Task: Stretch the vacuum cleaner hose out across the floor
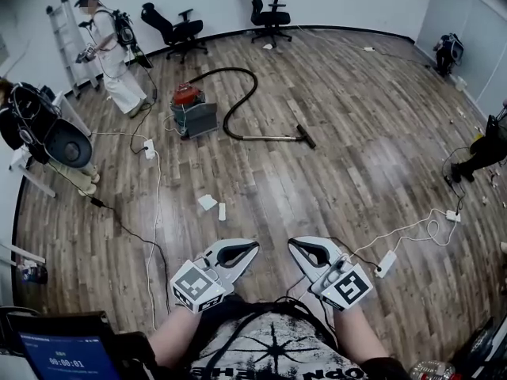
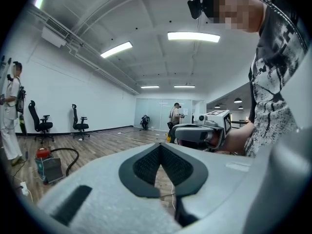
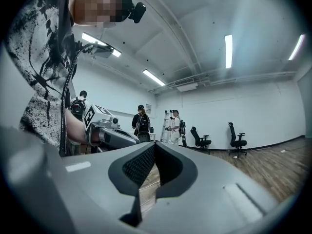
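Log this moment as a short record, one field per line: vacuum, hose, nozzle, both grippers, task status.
vacuum cleaner: red canister standing on the wood floor, well away from both grippers
hose: black, curled in a loop beside the canister, not stretched out
floor nozzle: lying on the floor, right of the loop in the head view
left gripper: shut, nothing between the jaws
right gripper: shut, nothing between the jaws, close beside the left
task status: not begun; hose untouched
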{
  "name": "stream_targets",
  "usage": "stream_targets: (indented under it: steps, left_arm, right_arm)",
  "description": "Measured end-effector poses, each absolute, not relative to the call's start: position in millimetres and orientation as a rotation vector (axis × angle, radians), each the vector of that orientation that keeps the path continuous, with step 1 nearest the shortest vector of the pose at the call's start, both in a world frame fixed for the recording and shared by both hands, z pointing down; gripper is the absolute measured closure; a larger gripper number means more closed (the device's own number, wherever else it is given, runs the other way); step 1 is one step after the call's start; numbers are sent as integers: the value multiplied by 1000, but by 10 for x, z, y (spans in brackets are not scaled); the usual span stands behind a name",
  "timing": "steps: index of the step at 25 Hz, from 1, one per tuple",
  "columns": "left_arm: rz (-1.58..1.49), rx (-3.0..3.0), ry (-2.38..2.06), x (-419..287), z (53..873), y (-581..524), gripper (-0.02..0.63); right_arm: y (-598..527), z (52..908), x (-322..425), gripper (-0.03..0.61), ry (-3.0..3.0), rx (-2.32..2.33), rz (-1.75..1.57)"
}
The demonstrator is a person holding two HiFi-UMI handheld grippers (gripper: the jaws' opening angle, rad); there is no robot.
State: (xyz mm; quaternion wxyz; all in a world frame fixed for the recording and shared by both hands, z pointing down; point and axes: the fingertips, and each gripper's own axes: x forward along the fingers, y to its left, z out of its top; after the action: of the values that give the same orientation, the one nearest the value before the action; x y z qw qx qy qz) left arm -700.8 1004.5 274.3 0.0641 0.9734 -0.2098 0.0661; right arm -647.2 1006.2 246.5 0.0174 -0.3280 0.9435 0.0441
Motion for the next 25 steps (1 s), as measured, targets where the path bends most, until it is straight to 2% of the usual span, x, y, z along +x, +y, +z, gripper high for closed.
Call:
stream_targets:
  steps: [5,9,25]
  left_arm:
    - [194,2935,-619,-7055,2791,9939,612]
    - [198,2935,-590,-6976,2790,9855,612]
    - [228,2990,-360,-7270,2772,8430,612]
  right_arm:
    - [9974,2559,-6482,574,2959,-1047,48]
    - [9870,2456,-6448,574,2925,-1049,132]
    - [8567,2565,-6751,574,2878,-1296,42]
